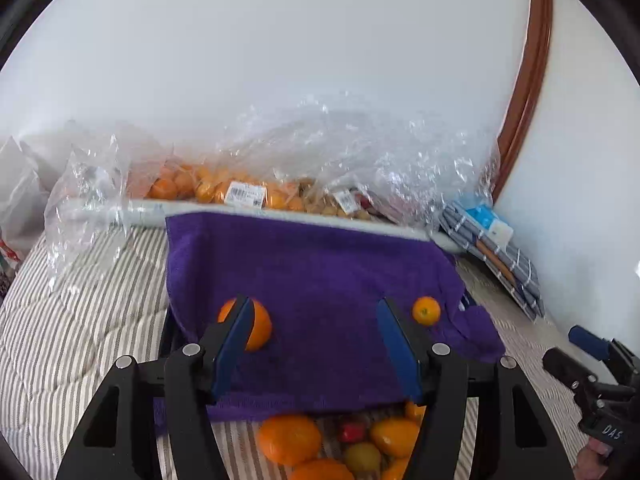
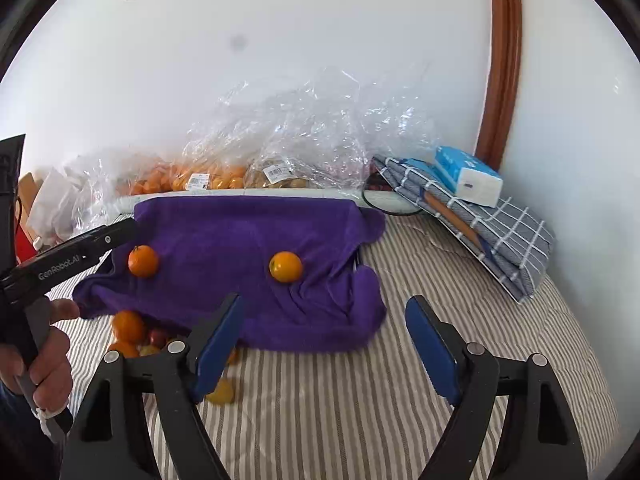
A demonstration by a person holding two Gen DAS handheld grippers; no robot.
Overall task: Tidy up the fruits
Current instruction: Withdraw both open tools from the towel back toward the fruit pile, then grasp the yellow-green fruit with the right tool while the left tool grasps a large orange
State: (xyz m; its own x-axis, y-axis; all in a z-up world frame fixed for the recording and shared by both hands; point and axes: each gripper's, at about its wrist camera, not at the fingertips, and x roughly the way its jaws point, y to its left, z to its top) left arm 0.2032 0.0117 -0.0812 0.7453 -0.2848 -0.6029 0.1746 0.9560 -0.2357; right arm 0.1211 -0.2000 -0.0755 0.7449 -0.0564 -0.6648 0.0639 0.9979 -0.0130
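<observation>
Two oranges, one (image 2: 143,261) left, one (image 2: 285,267) right, rest on the purple towel (image 2: 248,236): firm, round, prone to roll. Grip across the middle; your left gripper (image 1: 316,344) and right gripper (image 2: 325,340) gape empty.

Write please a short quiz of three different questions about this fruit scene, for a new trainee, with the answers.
1. True or false: two oranges lie on top of the purple towel.
2. Multiple choice: what stands between the blue pads of the right hand-held gripper? A) an orange B) nothing C) the towel's edge
3. Fill in: the blue tissue pack rests on a folded grey ____ cloth.

Key:
1. True: the left orange and the right orange.
2. B; the jaws stand open over the striped bedding.
3. checked
</observation>
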